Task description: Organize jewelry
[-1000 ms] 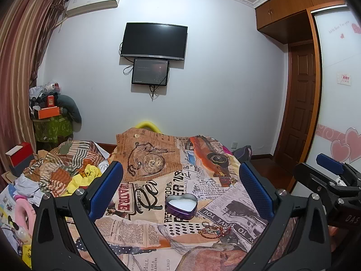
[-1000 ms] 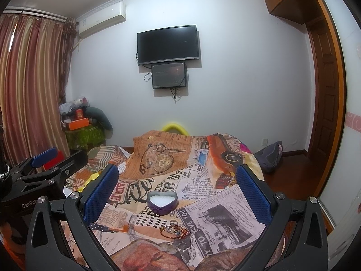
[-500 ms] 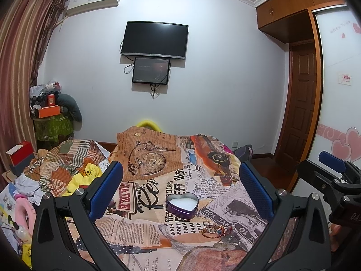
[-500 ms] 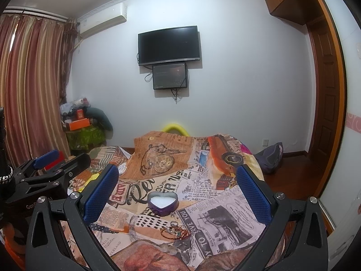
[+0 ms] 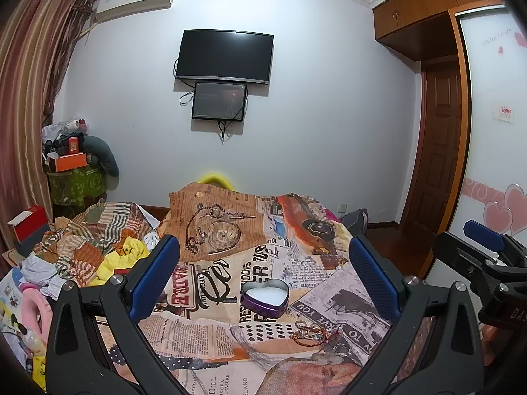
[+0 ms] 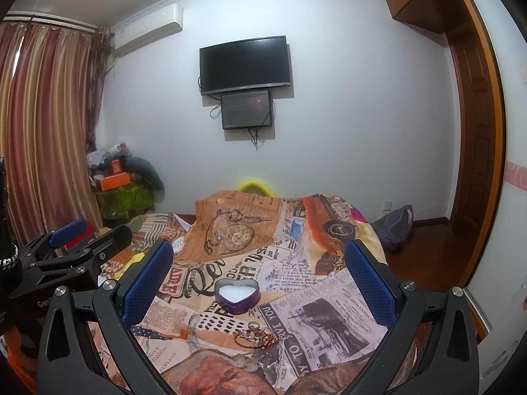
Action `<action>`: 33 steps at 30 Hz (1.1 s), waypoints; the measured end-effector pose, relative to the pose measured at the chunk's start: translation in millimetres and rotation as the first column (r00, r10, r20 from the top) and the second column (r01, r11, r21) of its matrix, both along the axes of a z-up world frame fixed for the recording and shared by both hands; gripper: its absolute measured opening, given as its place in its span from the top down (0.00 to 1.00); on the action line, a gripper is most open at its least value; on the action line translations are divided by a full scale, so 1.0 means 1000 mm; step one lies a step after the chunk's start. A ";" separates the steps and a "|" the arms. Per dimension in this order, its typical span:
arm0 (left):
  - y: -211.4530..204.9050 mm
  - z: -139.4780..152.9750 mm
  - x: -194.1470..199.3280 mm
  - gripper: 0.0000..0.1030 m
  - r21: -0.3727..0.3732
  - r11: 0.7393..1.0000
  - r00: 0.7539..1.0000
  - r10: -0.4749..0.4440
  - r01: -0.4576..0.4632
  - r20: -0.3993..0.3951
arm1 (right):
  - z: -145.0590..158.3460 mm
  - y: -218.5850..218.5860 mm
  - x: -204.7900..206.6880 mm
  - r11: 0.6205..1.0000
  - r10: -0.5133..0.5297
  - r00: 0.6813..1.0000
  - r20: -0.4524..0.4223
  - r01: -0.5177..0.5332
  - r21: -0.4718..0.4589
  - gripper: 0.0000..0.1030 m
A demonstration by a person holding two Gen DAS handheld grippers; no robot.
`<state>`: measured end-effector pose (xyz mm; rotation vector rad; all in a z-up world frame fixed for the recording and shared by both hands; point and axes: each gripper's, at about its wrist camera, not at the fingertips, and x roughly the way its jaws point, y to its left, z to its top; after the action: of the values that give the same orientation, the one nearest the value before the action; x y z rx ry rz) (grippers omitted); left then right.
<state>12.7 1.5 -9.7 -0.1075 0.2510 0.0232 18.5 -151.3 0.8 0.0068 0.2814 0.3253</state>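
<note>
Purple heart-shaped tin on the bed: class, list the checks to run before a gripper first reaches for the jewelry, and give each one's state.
1. Purple heart-shaped tin open, white lining showing: ok.
2. Tin free of jewelry: ok.
3. Tangled bracelets and rings lie on the newspaper-print bedspread, just in front of the tin: ok.
4. Left gripper open, holding nothing: ok.
5. Right gripper open, holding nothing: ok.
6. Pieces separable: cannot tell.

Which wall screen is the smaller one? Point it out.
The lower screen, mounted directly beneath the wide black TV. It is narrower, shows a faint dim image, and has cables hanging below it.
</note>
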 end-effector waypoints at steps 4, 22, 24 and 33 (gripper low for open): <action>-0.002 -0.003 0.005 0.00 0.006 1.000 1.000 -0.001 0.001 -0.010 | -0.001 -0.002 0.006 1.000 -0.001 1.000 -0.014 0.001 0.001 0.00; 0.000 -0.067 0.080 0.00 0.009 0.999 0.963 -0.028 0.031 -0.268 | -0.073 -0.017 0.089 0.996 -0.075 0.951 -0.298 0.058 -0.066 0.00; -0.001 -0.081 0.092 0.04 0.012 0.999 0.947 -0.033 0.039 -0.320 | -0.081 -0.020 0.096 0.996 -0.077 0.939 -0.335 0.058 -0.067 0.00; -0.002 -0.144 0.141 0.30 -0.029 0.996 0.842 -0.092 0.090 -0.531 | -0.127 -0.029 0.129 0.994 -0.090 0.878 -0.471 0.047 -0.102 0.00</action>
<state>154.1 -0.6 -153.3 -0.0895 0.8161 -0.0436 147.5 -180.6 -126.0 0.0102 0.7843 0.2356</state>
